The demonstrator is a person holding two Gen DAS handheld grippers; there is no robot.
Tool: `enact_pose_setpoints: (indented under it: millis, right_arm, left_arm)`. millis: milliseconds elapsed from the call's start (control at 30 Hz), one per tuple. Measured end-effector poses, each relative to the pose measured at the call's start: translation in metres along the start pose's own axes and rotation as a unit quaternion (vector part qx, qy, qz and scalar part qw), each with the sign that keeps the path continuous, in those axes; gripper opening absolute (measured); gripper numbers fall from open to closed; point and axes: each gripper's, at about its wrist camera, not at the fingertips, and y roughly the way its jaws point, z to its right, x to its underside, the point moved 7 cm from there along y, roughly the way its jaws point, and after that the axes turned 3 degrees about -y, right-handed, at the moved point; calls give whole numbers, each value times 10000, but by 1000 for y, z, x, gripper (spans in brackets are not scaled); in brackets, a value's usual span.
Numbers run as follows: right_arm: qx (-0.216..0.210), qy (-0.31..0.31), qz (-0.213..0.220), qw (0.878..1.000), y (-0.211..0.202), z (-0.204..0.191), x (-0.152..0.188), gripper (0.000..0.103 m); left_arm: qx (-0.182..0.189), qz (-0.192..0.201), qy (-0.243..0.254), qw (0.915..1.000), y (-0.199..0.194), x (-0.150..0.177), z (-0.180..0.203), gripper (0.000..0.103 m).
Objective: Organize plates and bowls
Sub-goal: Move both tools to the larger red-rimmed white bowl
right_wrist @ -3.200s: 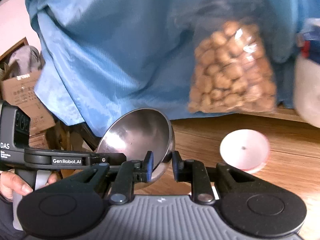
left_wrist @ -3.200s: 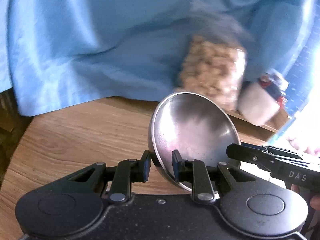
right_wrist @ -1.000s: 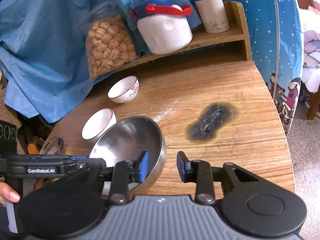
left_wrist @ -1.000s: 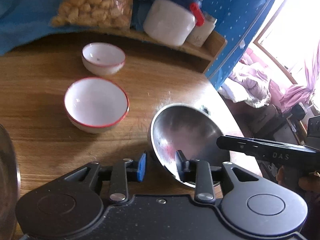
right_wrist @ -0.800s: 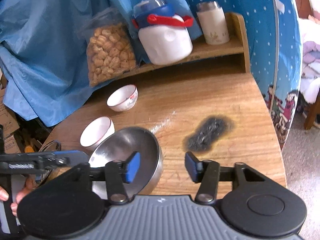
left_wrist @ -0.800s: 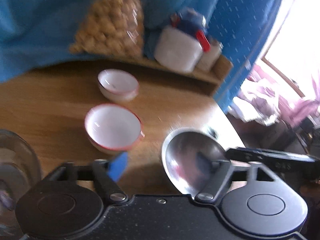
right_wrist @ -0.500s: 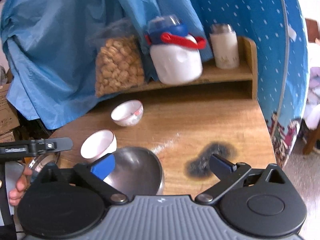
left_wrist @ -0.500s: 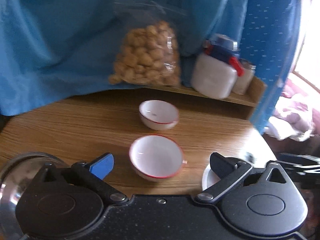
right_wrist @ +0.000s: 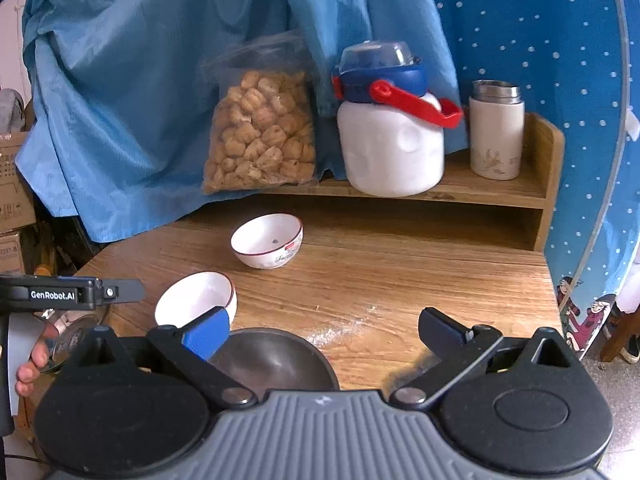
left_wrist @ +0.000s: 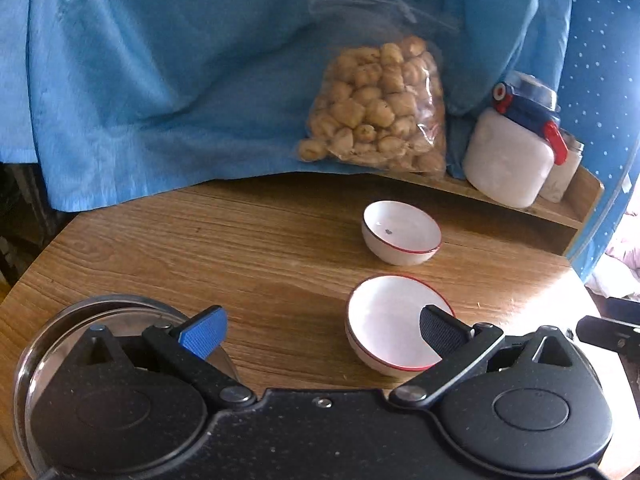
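Above the table (right_wrist: 420, 280), both claws spread wide (empty), steel bowl (right_wrist: 276, 360) below the right gripper (right_wrist: 324, 330), left gripper (left_wrist: 320, 330).

My left wrist camera sits just behind my left tongs (left_wrist: 320, 330), looking forward and down over the wooden table (left_wrist: 248, 248) toward the blue cloth (left_wrist: 160, 60) filling the upper frame. My right wrist camera looks the same way from behind my right tongs (right_wrist: 324, 330), from further right, so the shelf (right_wrist: 500, 192) fills its right side. Both views are close to the tabletop. They share the two red-rimmed white bowls (left_wrist: 394, 344) (left_wrist: 401, 237), the snack bag (left_wrist: 380, 108) and the white jar with blue lid (left_wrist: 508, 160), right of centre in the left view and centre in the right.
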Motion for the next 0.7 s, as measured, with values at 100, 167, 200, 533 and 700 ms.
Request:
enact_pose_setpoints:
  millis: [100,167,200,533,700]
  right_arm:
    - [-15,-52,-109,9999,9,-4,1,103]
    - [-22,-85,-187,9998,15,-6,1,103]
    - [-28,-92,-218,9997,17,-7,1,103]
    - [-176,-92,-748,9970,45,-18,-4,103]
    - [-228,-351,-873,9953,56,-29,-7,103]
  left_arm:
    - [-15,-46,42,10000,6,0,0,102]
    - [-7,-74,20,10000,9,-1,-1,102]
    - [0,-87,-12,10000,11,-1,-1,102]
    - [127,-221,-103,9996,26,-1,0,102]
    - [207,-360,-144,9990,33,1,-1,102]
